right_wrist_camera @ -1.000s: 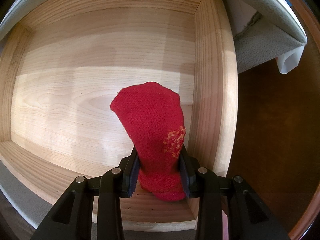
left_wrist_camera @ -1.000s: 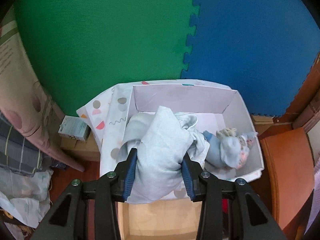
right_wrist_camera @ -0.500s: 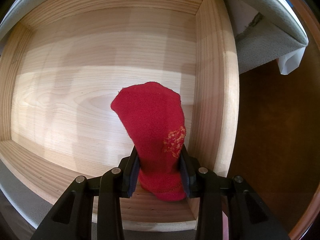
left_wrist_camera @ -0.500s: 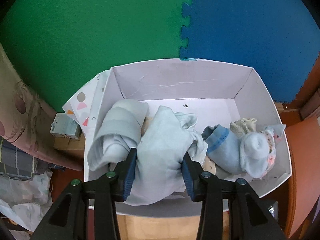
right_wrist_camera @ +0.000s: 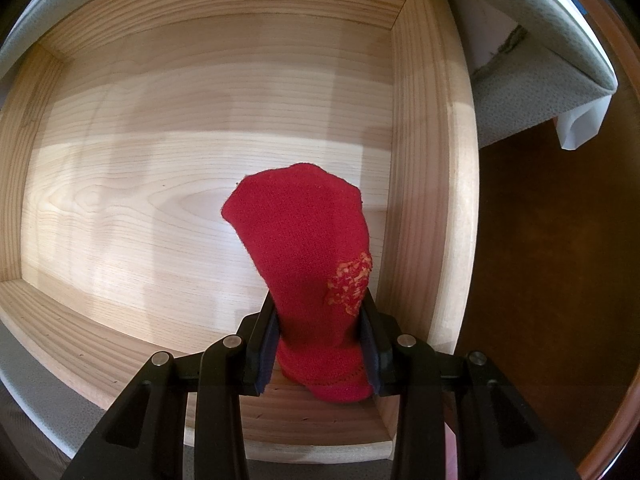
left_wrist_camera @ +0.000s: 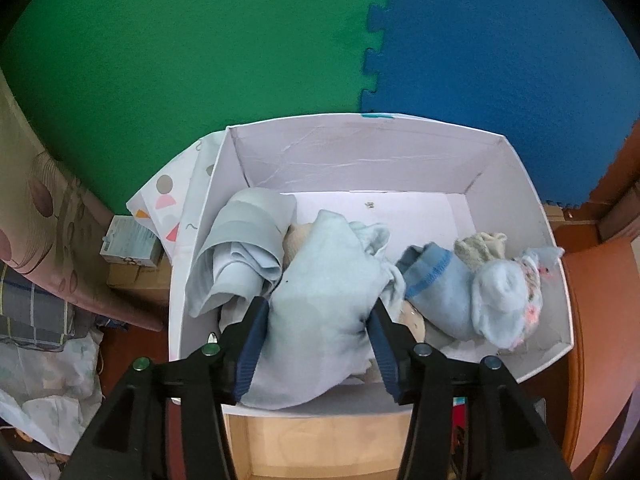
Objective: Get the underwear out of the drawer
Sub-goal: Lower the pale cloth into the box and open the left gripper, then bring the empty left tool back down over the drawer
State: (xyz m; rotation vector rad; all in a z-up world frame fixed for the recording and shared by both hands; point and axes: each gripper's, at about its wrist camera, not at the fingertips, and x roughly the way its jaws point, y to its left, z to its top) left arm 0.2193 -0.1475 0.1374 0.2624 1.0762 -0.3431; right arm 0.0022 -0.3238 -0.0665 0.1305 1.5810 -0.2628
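Our left tool [left_wrist_camera: 316,336] is clenched on a pale blue garment [left_wrist_camera: 320,312], its blue-padded fingers [left_wrist_camera: 252,344] pressing in from both sides so the cloth bulges up between them and droops over the near rim of a white cardboard box [left_wrist_camera: 516,184]. The garment lies inside the box at its near left, its far end resting against a folded grey-blue piece of underwear [left_wrist_camera: 244,256] that leans on the box's left wall. To the right of the held cloth we see a rolled light blue sock with a darker blue cuff [left_wrist_camera: 444,288], and touching it on the far right a pale sock with pink floral trim [left_wrist_camera: 508,300]; a beige knitted piece [left_wrist_camera: 480,244] sits just beyond them. Outside the box on the left lie a white sheet printed with coloured shapes [left_wrist_camera: 172,200] and a small carton [left_wrist_camera: 128,240], and beyond the box spread a green foam mat [left_wrist_camera: 180,60] and a blue foam mat [left_wrist_camera: 500,40], joined by interlocking teeth. Our right tool [right_wrist_camera: 320,344] is clenched on a red sock [right_wrist_camera: 308,248] bearing an orange motif on its right side; the sock stands up between the fingers, over the near right corner of the open wooden drawer [right_wrist_camera: 432,160]. The drawer's pale floor stretches away to the left and far side of the sock, and to the right of the drawer we see a dark brown floor [right_wrist_camera: 540,240].
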